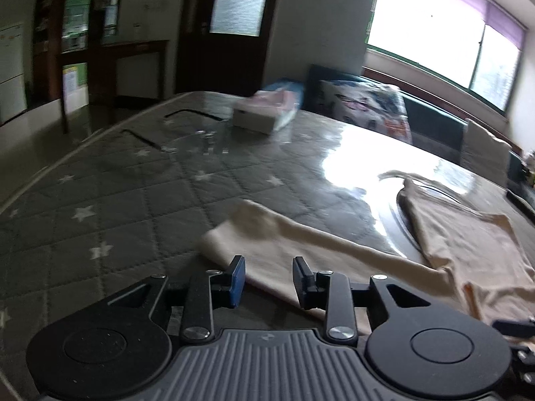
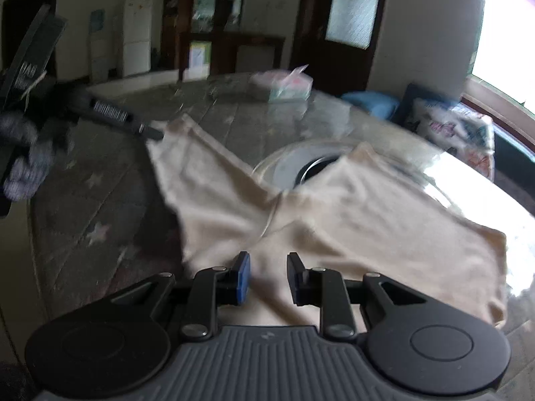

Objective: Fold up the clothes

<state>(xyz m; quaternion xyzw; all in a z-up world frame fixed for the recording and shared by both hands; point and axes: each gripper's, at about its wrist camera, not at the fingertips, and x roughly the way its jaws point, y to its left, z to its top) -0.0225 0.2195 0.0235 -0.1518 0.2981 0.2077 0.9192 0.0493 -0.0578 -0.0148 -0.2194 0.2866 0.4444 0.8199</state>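
1. Cream cloth, a pale garment (image 2: 351, 220), lies spread over the table (image 1: 117, 193), one sleeve (image 1: 301, 244) stretched out flat toward the left.
2. Above the near edge of that sleeve, the left gripper (image 1: 269, 280) is angled downward with its jaws a modest way apart; nothing is pinched between the pads, and the sleeve shows through the gap beneath them.
3. Over the lower body of the garment, the right gripper (image 2: 267, 279) tilts down too, its jaws narrowly parted; cloth lies under the gap, but the pads do not look pressed on it.
4. In the right wrist view the left gripper's fingers (image 2: 147, 130) reach in beside the sleeve's far corner, carried by a hand in a grey knitted glove (image 2: 26, 167) (blurred).
5. Under a glossy clear cover, the table wears a grey quilted cloth with white stars; window glare washes across it, and a round turntable (image 2: 294, 163) sits partly beneath the garment.
6. Near the far edge stands a tissue box (image 1: 257, 117) with a tissue sticking up.
7. Beyond are a dark door with frosted glass (image 1: 237, 0), a bright window (image 1: 444, 30) and a patterned cushion (image 1: 364, 103).
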